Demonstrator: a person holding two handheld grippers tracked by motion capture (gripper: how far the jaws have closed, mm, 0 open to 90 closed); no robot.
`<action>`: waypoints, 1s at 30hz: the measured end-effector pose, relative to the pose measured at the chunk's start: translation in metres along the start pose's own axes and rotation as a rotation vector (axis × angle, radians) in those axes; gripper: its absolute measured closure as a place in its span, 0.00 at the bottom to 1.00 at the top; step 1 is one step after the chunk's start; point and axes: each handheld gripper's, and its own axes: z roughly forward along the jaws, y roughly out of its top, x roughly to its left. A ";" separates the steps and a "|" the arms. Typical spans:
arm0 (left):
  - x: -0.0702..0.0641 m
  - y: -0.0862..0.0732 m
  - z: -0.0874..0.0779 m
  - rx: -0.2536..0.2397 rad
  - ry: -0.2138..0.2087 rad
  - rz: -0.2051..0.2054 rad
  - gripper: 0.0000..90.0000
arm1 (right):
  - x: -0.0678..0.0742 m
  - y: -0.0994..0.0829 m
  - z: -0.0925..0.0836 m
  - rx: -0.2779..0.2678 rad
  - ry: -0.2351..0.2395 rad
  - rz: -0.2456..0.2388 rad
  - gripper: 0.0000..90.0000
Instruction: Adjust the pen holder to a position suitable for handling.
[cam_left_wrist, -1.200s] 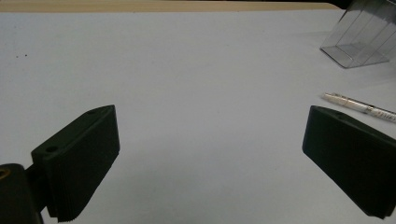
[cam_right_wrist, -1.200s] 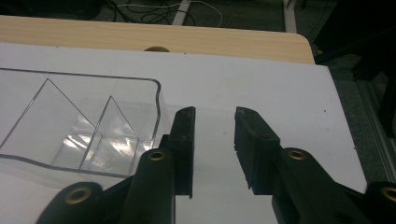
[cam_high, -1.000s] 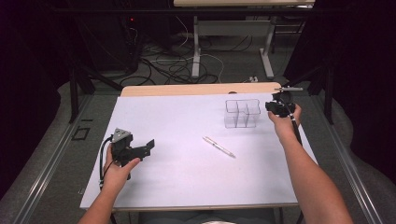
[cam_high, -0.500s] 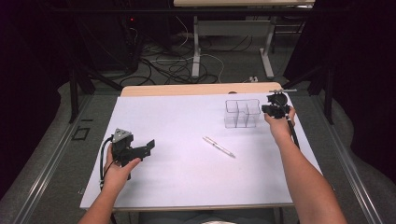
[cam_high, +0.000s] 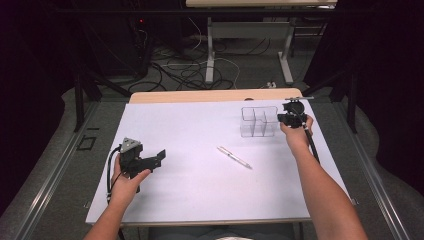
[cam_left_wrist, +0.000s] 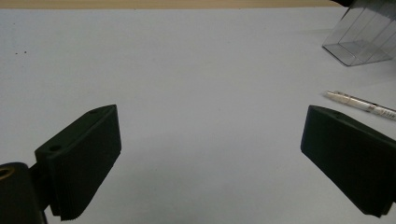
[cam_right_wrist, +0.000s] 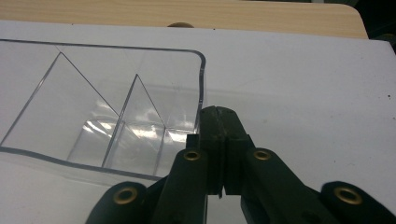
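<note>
Overhead, the high view shows a person seated at a white-topped table (cam_high: 200, 195), a gripper in each hand. The right gripper (cam_high: 291, 118) sits at the right end of a clear divided organizer (cam_high: 258, 121) near the far right of the table, its jaws having just been closing; from here I cannot tell whether they pinch the wall. The left gripper (cam_high: 152, 159) rests low on the near left, well apart from everything, probably parked until it is wanted. A white pen (cam_high: 234, 157) lies slantwise on the bare sheet between the two hands, nearer the organizer, and nothing lies between it and either gripper. Beyond the table, cables (cam_high: 185, 70) sprawl across the floor among the legs of another table, out of the way of the work. Next, the left gripper view looks along its two black pads, set wide with nothing between them; the pen (cam_left_wrist: 362, 103) and a corner of the organizer (cam_left_wrist: 362, 39) lie ahead at the right. Last, the right gripper view has the jaws brought together just at the organizer's rounded end wall (cam_right_wrist: 201, 77), the tips meeting beside its edge; they appear closed on nothing, or at most nipping the rim, likely to nudge or steady the box. Its compartments stand empty, so the pen seems meant for one of them.
</note>
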 end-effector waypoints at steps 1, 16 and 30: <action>0.000 0.000 0.000 0.000 0.000 0.001 0.06 | 0.001 0.000 0.000 0.002 -0.001 0.002 1.00; -0.001 0.000 0.000 0.004 0.001 0.001 0.06 | 0.007 -0.001 0.001 -0.006 0.012 -0.029 1.00; 0.000 0.000 0.001 0.008 0.002 0.001 0.06 | 0.021 -0.003 0.003 -0.024 0.048 -0.057 1.00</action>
